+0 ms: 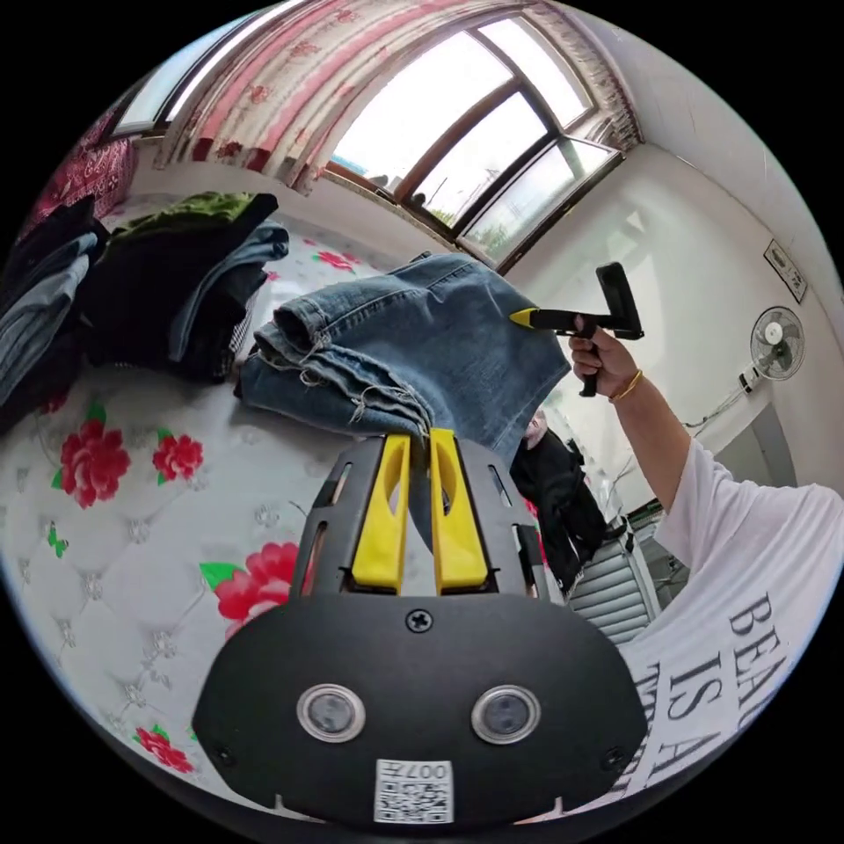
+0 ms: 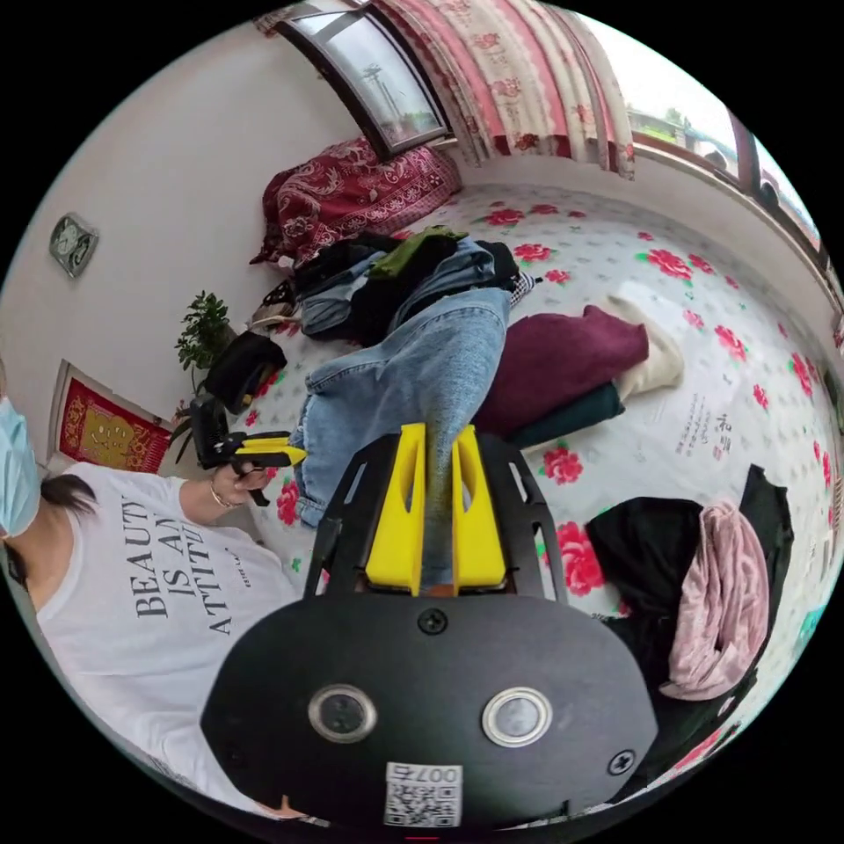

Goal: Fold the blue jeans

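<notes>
Blue jeans between both tools' pinching yellow jaws (above floral bed)

The left gripper view is riding just behind its own claw, looking close along the folded blue jeans across the flowered bed toward the window, with the person's white shirt at the frame's right edge. The right gripper view is sitting behind the right claw, looking down the length of the same jeans toward the clothes pile and the wall. Both views are sharing the jeans, the bed, the pile and the curtain, and each is catching the opposite claw in the person's hand.
</notes>
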`<state>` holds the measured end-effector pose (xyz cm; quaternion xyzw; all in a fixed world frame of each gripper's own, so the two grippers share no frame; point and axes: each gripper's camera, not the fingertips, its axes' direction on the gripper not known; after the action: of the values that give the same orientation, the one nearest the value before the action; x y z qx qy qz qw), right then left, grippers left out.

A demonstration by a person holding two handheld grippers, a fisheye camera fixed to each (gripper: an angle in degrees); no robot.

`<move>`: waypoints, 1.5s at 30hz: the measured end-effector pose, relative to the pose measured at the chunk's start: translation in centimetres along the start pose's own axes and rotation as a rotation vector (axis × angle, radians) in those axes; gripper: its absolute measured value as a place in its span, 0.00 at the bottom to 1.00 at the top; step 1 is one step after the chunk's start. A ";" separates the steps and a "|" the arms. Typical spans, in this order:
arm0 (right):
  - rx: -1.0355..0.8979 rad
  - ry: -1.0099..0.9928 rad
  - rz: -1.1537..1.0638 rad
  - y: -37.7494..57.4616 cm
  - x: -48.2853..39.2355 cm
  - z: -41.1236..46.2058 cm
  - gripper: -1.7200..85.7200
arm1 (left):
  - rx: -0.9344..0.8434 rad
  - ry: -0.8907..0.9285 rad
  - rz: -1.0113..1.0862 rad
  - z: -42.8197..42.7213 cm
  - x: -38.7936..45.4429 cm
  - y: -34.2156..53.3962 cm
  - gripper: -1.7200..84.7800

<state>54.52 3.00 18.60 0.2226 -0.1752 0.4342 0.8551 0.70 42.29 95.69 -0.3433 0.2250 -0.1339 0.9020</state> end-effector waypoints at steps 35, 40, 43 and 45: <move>-0.246 0.421 0.661 9.1 -15.6 21.0 0.02 | -0.534 -0.708 -0.098 -3.8 25.1 9.5 0.09; -0.180 0.473 0.654 8.9 -20.2 18.1 0.02 | -0.458 -0.746 -0.098 -8.6 31.0 10.6 0.12; -0.159 0.511 0.619 8.4 -23.3 16.2 0.02 | -0.433 -0.750 -0.091 -10.5 33.5 11.0 0.11; -0.147 0.532 0.606 8.2 -24.9 15.2 0.02 | -0.384 -0.714 -0.076 -12.6 36.2 11.3 0.13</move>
<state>32.23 -17.32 20.94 -0.0210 -0.0360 0.6953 0.7175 26.64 29.11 68.31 -0.5385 -0.0941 0.0049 0.8374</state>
